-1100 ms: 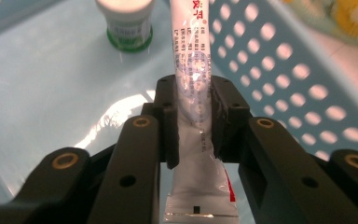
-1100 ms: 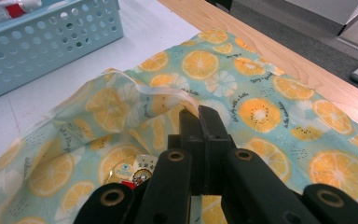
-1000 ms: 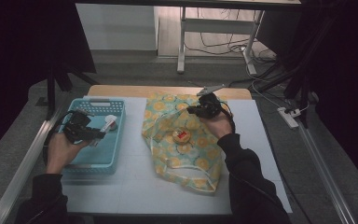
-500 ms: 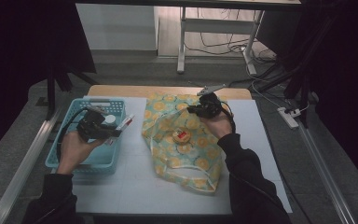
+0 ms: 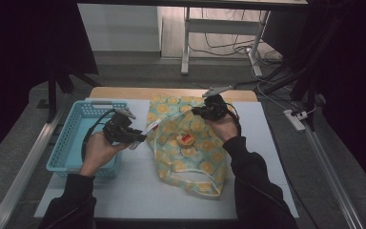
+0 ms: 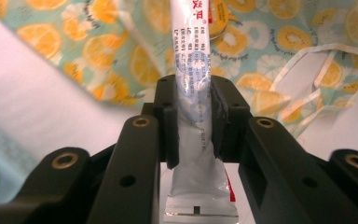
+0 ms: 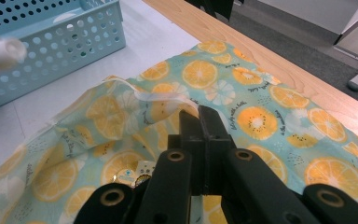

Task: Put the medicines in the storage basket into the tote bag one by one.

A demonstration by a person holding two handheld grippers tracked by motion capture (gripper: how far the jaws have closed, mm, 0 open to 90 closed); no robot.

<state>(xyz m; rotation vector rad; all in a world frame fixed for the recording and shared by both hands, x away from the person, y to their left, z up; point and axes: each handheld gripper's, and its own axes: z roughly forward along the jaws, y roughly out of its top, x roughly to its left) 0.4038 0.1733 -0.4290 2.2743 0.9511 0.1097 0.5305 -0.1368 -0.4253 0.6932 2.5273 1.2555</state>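
The left gripper (image 5: 136, 137) clamps its jaws around a white tube (image 6: 194, 84), held above the table (image 5: 138, 186) between the blue basket (image 5: 74, 143) and the fruit-print bag (image 5: 190, 148). The right gripper (image 7: 198, 116) has its jaws closed on the bag's rim, lifting the cloth. A small round tin (image 5: 186, 138) lies inside.

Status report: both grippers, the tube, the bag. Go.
Left gripper shut on white tube, carrying it over the bag's edge. Right gripper shut, pinching orange-print bag. Blue basket beside the left hand; nothing blocking.
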